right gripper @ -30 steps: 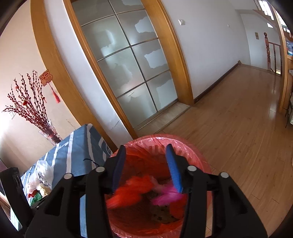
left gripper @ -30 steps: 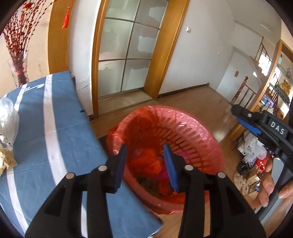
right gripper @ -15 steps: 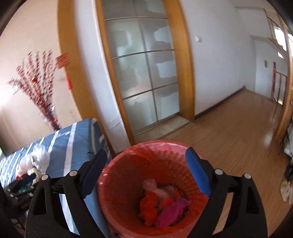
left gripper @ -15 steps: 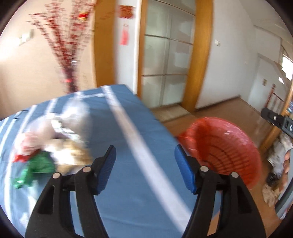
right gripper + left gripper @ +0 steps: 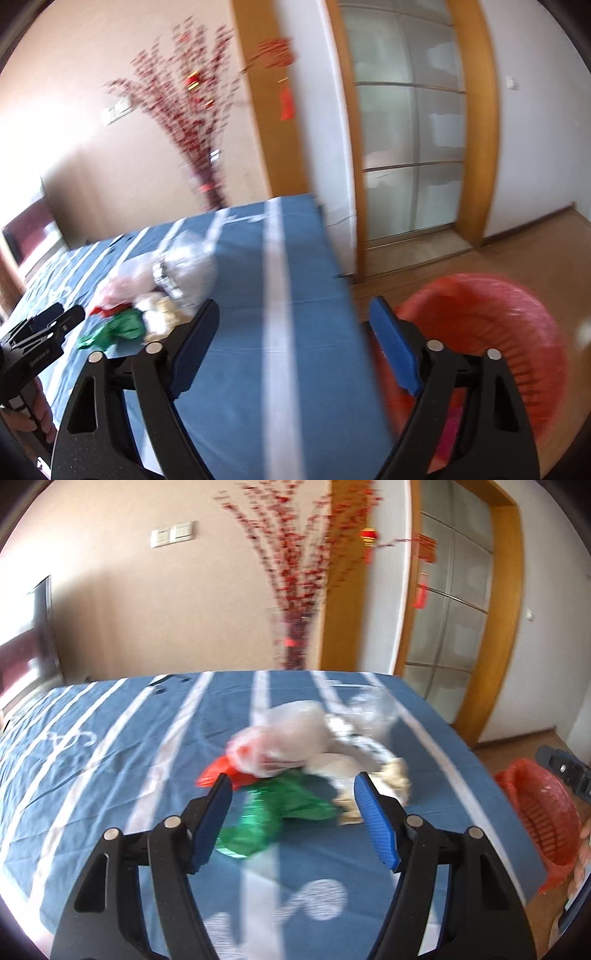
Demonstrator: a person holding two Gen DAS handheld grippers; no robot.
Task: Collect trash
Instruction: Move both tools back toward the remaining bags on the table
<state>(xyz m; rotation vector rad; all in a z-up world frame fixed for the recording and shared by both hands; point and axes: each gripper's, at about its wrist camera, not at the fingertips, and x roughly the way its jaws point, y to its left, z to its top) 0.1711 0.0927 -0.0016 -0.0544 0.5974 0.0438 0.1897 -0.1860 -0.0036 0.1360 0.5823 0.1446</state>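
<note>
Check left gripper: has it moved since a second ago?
Yes. The left gripper swung from over the red bin to face the trash pile on the table; jaws just opened, empty.

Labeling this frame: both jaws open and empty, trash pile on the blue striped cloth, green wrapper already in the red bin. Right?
Not quite: the green wrapper lies on the blue striped cloth with the pile, not in the red bin; the left wrist view shows it. Both sets of jaws do stand open and empty.
</note>
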